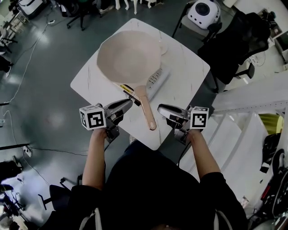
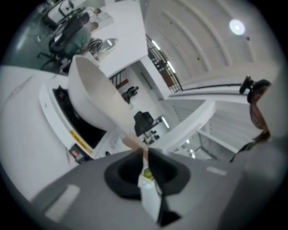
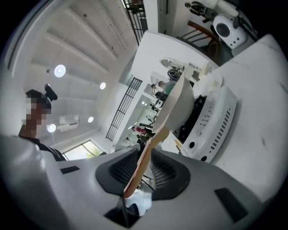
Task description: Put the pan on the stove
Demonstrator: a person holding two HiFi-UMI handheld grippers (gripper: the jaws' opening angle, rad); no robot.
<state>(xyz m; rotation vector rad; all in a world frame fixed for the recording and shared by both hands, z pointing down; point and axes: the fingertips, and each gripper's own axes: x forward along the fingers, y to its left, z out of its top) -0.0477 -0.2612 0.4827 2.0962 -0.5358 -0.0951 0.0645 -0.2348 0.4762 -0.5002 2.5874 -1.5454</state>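
A cream pan [image 1: 129, 56] sits on a white stove [image 1: 156, 80] on the white table [image 1: 85, 81]. Its pale wooden handle [image 1: 146, 110] points toward me and lies between my two grippers. My left gripper [image 1: 130, 103] is just left of the handle and my right gripper [image 1: 159, 108] just right of it, each a small gap away. In the left gripper view the left gripper [image 2: 144, 155] has its jaws together, and the pan [image 2: 96, 96] and stove [image 2: 67, 117] are beyond them. In the right gripper view the handle [image 3: 155, 137] runs through the right gripper [image 3: 145, 152], untouched by the parted pads.
The table is small, with its near corner just below the handle's end. A black chair carrying a round white device [image 1: 203, 12] stands at the back right. White stairs [image 1: 252, 121] are on the right. Cables cross the grey floor [image 1: 40, 63] on the left.
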